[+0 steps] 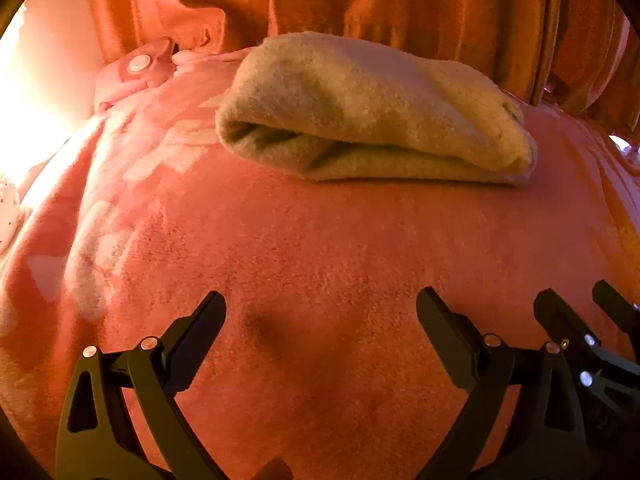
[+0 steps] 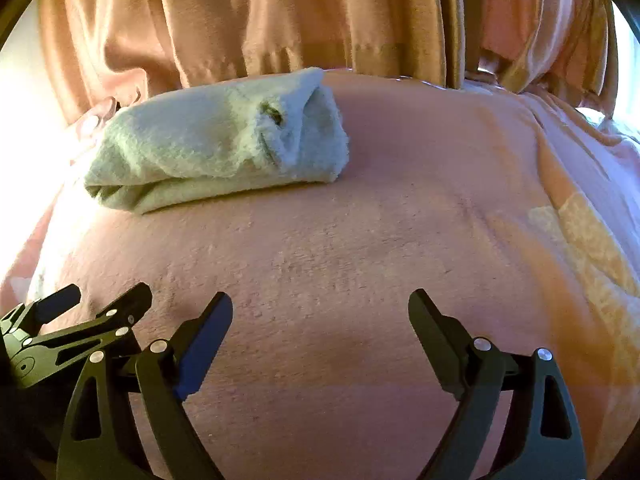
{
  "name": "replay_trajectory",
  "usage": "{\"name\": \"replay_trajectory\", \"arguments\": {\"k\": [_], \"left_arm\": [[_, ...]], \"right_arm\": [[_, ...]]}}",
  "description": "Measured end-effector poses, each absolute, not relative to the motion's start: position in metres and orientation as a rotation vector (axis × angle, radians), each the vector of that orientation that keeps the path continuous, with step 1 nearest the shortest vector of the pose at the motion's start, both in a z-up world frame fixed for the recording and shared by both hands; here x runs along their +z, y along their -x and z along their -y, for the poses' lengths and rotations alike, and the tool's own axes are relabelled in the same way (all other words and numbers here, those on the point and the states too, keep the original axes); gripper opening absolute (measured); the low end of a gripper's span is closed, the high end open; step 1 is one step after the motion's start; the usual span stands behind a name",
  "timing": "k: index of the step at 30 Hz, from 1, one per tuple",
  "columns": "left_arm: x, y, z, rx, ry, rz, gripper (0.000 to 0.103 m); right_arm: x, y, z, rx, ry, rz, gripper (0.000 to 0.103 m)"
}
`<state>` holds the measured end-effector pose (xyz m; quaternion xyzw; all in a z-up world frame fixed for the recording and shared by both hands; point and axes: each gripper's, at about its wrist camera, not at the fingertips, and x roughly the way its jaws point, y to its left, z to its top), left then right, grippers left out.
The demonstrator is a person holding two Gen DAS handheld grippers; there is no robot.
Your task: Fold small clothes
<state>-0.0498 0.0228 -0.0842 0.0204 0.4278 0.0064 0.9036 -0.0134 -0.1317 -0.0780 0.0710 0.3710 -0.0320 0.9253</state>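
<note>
A small pale fleece garment [image 1: 360,112] lies folded into a compact bundle on the pink blanket [image 1: 320,248], at the far side near the curtain. It also shows in the right wrist view [image 2: 216,144], up and to the left. My left gripper [image 1: 320,308] is open and empty, well short of the bundle, low over the blanket. My right gripper [image 2: 320,308] is open and empty, just right of the left one. Its fingers [image 1: 560,316] show at the right edge of the left wrist view, and the left gripper's fingers [image 2: 120,304] show at the left of the right wrist view.
An orange curtain [image 1: 400,4] hangs right behind the blanket [image 2: 400,240]. A pink object with a white round button [image 1: 138,65] lies at the far left. Bright light floods in from the left. A white speckled item [image 1: 8,208] sits at the left edge.
</note>
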Motion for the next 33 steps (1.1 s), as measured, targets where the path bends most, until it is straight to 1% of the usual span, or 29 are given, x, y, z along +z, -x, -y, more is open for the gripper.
{"name": "replay_trajectory", "arguments": {"k": [4,9,13,18,19,27,31,33], "left_arm": [[-0.0829,0.0467,-0.0252,0.026,-0.045,-0.887,0.094],[-0.0904,0.0399,-0.0323,0.012,-0.008,-0.933,0.094],[-0.0903,0.0406,-0.0301,0.012,-0.034,-0.922,0.094],[-0.0894,0.0416,-0.0296,0.012,-0.031,-0.921,0.097],[-0.0891,0.0421,-0.0302,0.022,-0.034,-0.915,0.098],[-0.0904,0.0422,-0.032,0.019,-0.036,-0.912,0.098],[-0.0868,0.0429,-0.0296,0.034,-0.046,-0.903,0.095],[-0.0842,0.0424,-0.0279,0.032,-0.052,-0.913,0.094]], "right_arm": [[-0.0782,0.0131,0.1301,-0.072,-0.143,-0.763,0.087],[-0.0821,0.0115,0.1298,-0.072,-0.143,-0.779,0.087],[-0.0833,0.012,0.1291,-0.078,-0.136,-0.78,0.087],[-0.0832,0.012,0.1311,-0.077,-0.142,-0.778,0.087],[-0.0835,0.0116,0.1319,-0.076,-0.144,-0.779,0.087],[-0.085,0.0119,0.1317,-0.083,-0.146,-0.782,0.087],[-0.083,0.0131,0.1313,-0.091,-0.144,-0.778,0.087],[-0.0813,0.0127,0.1325,-0.094,-0.141,-0.778,0.087]]}}
